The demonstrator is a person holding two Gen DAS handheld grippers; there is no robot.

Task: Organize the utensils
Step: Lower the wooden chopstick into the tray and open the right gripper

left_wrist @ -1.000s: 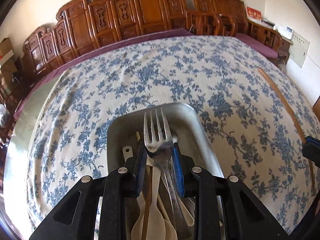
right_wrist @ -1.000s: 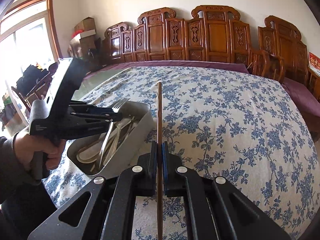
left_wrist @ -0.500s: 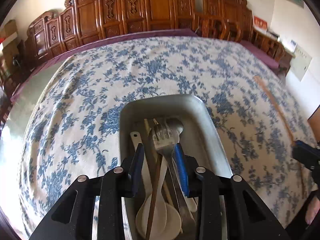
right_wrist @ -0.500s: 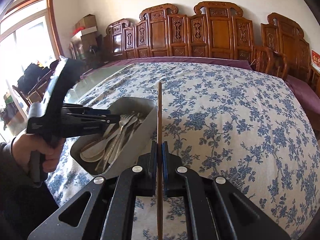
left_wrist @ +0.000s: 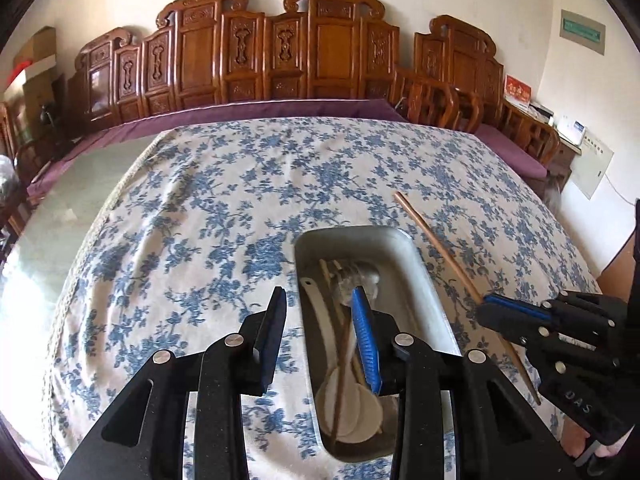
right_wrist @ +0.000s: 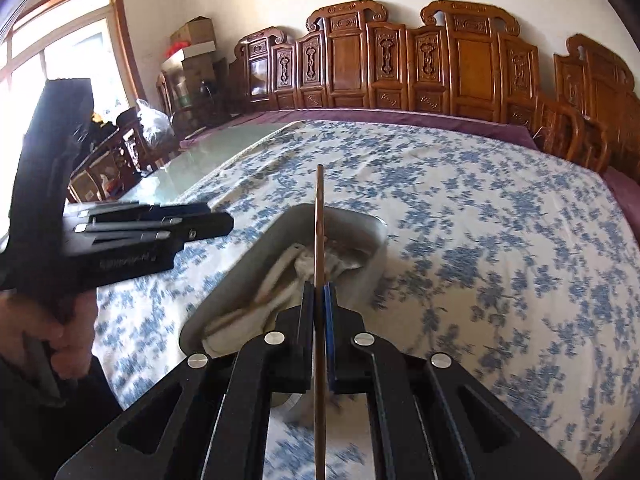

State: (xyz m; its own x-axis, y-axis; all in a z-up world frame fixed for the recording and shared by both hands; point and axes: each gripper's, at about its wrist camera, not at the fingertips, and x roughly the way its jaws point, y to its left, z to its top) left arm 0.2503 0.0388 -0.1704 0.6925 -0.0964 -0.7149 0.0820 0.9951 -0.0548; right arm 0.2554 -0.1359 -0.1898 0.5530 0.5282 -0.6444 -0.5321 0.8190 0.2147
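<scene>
Left gripper (left_wrist: 320, 300) spread wide (holding nothing), right gripper (right_wrist: 319, 300) clamping 1 chopstick (right_wrist: 319, 216) over tray (right_wrist: 280, 224)

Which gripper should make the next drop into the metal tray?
Right. The right gripper is shut on the wooden chopstick, which already points over the metal tray. The left gripper is open and holds nothing, so it has nothing to add.

left hand-held gripper (left_wrist: 320, 320) — let go of fork (left_wrist: 354, 278), now spread | fork lies in tray (left_wrist: 424, 280) | chopstick (right_wrist: 319, 248) now over tray
</scene>
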